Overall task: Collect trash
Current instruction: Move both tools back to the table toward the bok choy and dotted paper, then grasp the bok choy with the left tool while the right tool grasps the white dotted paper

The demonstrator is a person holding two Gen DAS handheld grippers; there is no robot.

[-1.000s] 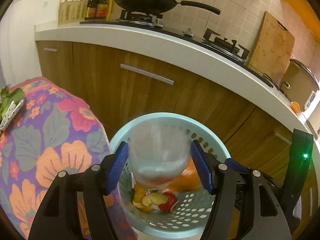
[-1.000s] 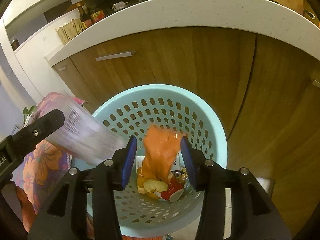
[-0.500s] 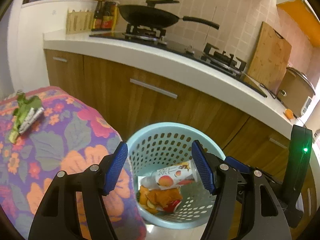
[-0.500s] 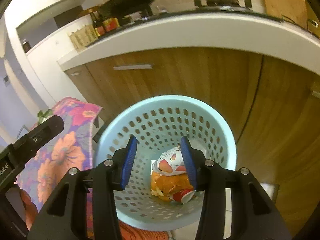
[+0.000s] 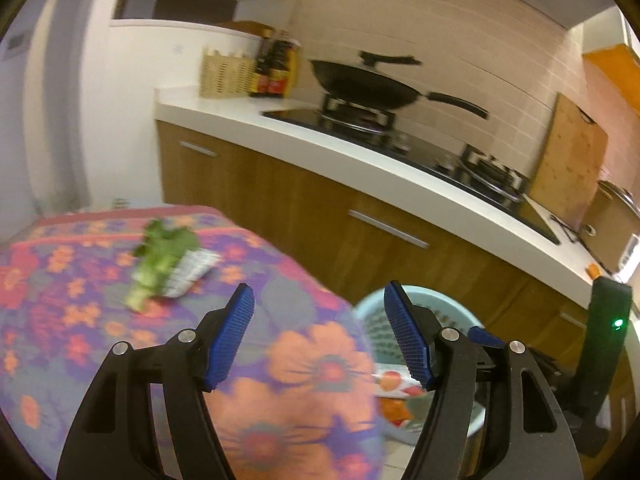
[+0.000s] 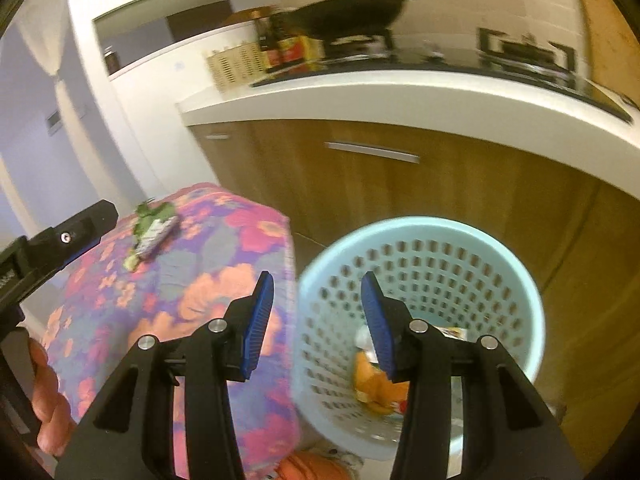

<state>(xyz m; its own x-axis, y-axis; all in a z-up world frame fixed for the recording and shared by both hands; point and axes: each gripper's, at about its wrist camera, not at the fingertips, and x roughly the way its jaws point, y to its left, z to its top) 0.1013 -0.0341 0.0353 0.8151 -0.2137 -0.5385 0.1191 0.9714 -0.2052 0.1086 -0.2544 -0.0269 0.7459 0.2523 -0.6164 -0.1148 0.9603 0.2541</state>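
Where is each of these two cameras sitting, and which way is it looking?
Left wrist: sits on the left claw, looking down over the flowered tablecloth toward the stove; its open blue pads show.
Right wrist: sits on the right claw, looking into the blue basket; a hand shows.
Shared: basket, tablecloth, greens, wok.

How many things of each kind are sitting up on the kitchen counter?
Pan: 1
Sauce bottles: 2
Wicker basket: 1
Cutting board: 1
Rice cooker: 1
Total: 6
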